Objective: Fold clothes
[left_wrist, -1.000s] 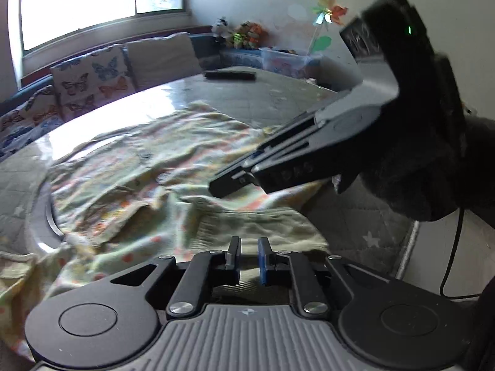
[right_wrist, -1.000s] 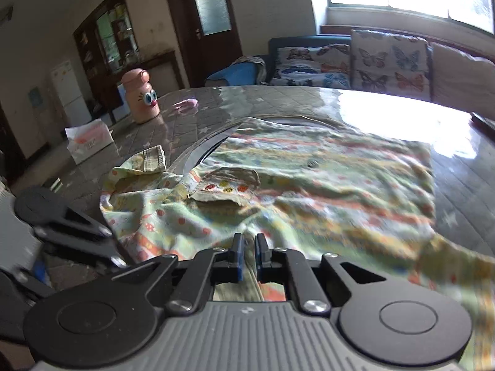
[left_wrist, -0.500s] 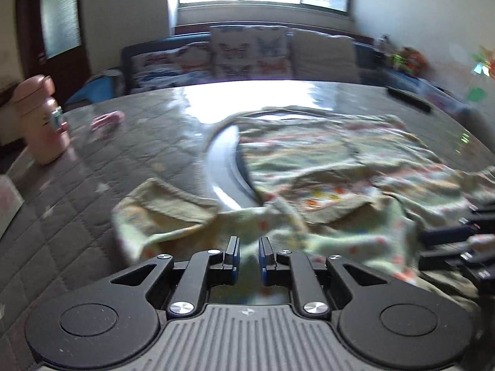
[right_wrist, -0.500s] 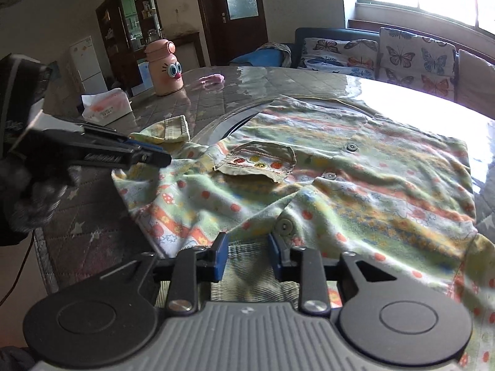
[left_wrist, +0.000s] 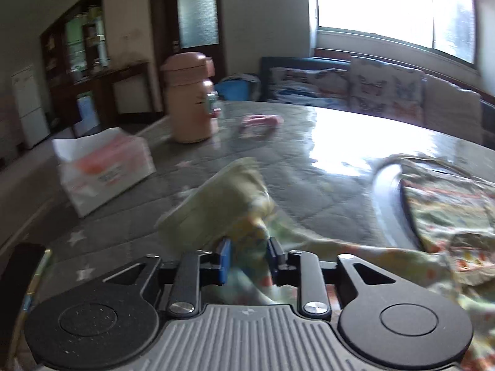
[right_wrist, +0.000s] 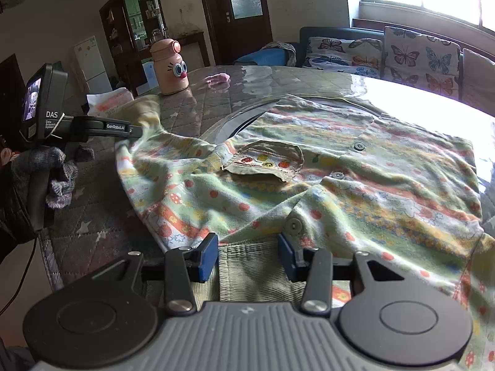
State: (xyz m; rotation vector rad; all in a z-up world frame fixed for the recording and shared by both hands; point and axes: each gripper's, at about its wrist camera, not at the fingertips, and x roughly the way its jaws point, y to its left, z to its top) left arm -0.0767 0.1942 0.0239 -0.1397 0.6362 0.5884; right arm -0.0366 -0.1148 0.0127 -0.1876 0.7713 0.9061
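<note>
Now the left gripper [left_wrist: 247, 261] has the sleeve [left_wrist: 222, 204] of the patterned shirt [right_wrist: 324, 185] between its blue pads — half a second ago its narrow gap was empty and the sleeve lay flat on the table [right_wrist: 278, 80]. Its jaws stand partly closed with the cloth bunched between them, lifted clear of the table. The right gripper [right_wrist: 247, 255] has widened since then; its jaws are well apart, empty, over the shirt's near ribbed hem [right_wrist: 247, 275]. The shirt lies spread across the table, chest pocket [right_wrist: 263, 164] up. Left of the shirt stands a pink bottle [right_wrist: 169, 66], and nearer still a tissue box [left_wrist: 105, 167] with a white tissue sticking out — its other contents are hidden.
</note>
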